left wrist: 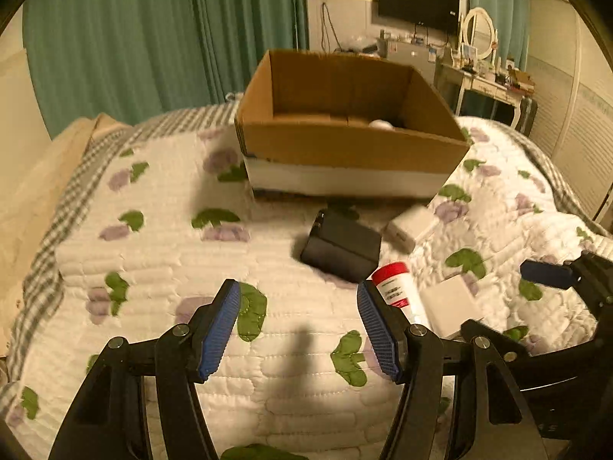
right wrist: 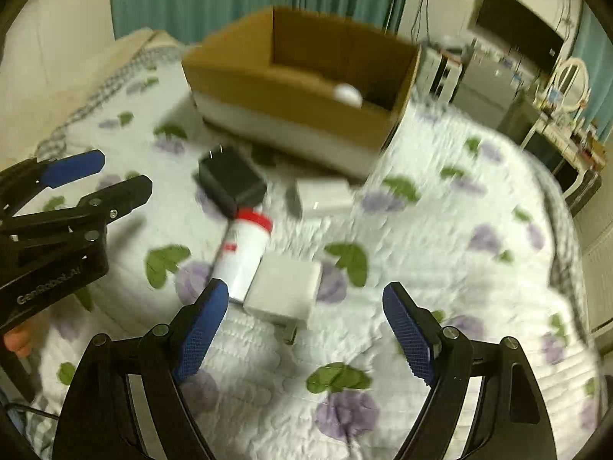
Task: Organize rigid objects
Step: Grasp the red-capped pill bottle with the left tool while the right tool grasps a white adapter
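Both grippers, left (left wrist: 299, 329) and right (right wrist: 306, 333), hover wide open, empty, above the quilt (left wrist: 161, 268).

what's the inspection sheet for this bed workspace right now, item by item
surface: quilted floral bedspread, rumpled at right
job's things: open cardboard box with a white round object inside; black adapter, red-capped bottle, white charger and white block lying on the quilt
clutter: nothing seen on the bed
grippers: left gripper and right gripper open, both holding nothing
cables: wires hanging under the wall TV
surroundings: green curtains, dresser with mirror
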The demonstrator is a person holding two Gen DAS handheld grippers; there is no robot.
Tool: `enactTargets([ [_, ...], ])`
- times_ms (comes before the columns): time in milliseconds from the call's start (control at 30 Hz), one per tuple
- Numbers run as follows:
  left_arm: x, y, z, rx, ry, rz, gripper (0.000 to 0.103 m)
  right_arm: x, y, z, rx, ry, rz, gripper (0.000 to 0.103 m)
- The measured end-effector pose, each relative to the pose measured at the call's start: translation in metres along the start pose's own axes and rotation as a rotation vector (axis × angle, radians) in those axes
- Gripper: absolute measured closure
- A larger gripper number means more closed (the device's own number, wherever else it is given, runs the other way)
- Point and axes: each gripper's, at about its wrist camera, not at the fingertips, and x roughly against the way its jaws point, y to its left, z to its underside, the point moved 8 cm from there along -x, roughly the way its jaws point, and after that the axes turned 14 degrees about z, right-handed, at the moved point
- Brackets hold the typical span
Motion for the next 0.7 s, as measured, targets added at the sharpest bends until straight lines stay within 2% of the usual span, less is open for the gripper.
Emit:
enactTargets([
  [100, -0.008, 0.005, 0.003, 0.002, 0.001, -0.007, 0.037, -0.021, 0.01, 0.007, -0.003, 0.046, -0.024, 0.02],
  [167, -0.012, 0.007, 0.004, 0.006, 0.003, -0.004, 0.037, -0.031, 0.017, 0.011, 0.002, 0.068, -0.029, 0.024],
  [233, -0.015, 0.008, 0.006, 0.012, 0.012, -0.001, 0.037, -0.042, 0.021, 0.016, 0.029, 0.083, 0.004, 0.029],
  [333, -0.019, 0.009, 0.007, 0.018, 0.023, 0.004, 0.037, -0.049, 0.019, 0.014, 0.016, 0.076, 0.021, 0.029],
  [400, -0.019, 0.009, 0.008, 0.016, 0.024, 0.007, 0.037, -0.057, 0.017, 0.016, 0.034, 0.078, 0.073, 0.029],
  [433, -0.018, 0.008, 0.007, 0.014, 0.022, 0.009, 0.037, -0.063, 0.017, 0.018, 0.041, 0.092, 0.087, 0.034],
  [467, -0.018, 0.008, 0.007, 0.014, 0.02, 0.011, 0.037, -0.067, 0.018, 0.02, 0.038, 0.099, 0.077, 0.045],
  [500, -0.017, 0.006, 0.007, 0.012, 0.019, 0.015, 0.037, -0.066, 0.018, 0.02, 0.032, 0.092, 0.068, 0.049],
  [700, -0.021, -0.01, 0.007, -0.002, 0.031, 0.064, 0.037, -0.037, 0.0, 0.009, -0.058, 0.008, 0.032, 0.051],
])
